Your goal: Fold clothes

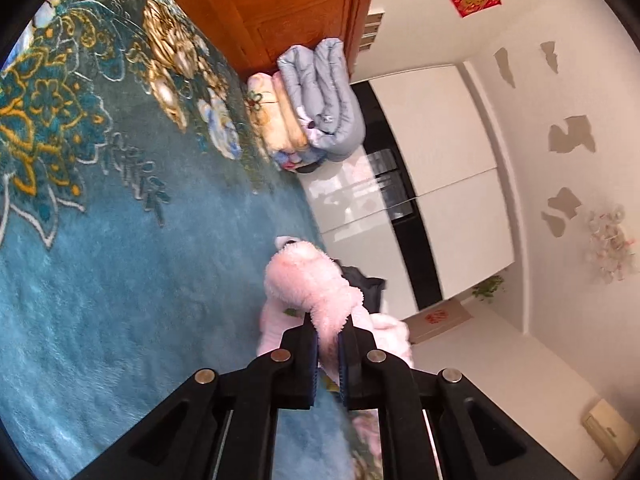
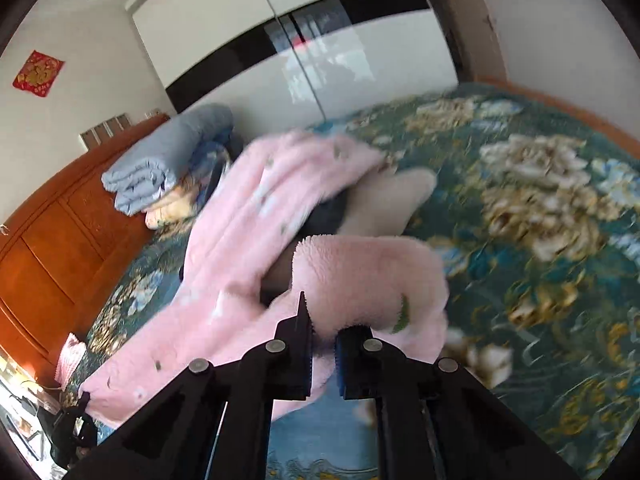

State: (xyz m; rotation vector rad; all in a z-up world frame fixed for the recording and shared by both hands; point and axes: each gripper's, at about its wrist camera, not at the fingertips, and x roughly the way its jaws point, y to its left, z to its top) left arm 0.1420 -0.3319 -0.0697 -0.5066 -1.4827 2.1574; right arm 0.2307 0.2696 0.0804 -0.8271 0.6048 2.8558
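Left tool [image 1: 329, 330] is clenched on a fold of the pink fleece [image 1: 316, 280], lifted just ahead of it above the bed [image 1: 120, 280]. Right tool [image 2: 323, 334] grips another edge of the fleece [image 2: 360, 280], which trails away to its left

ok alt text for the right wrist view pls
The right gripper has its fingers shut on a fold of a pink fleece garment, which trails across a teal floral bedspread. Behind it, folded blue quilts sit by a wooden headboard.
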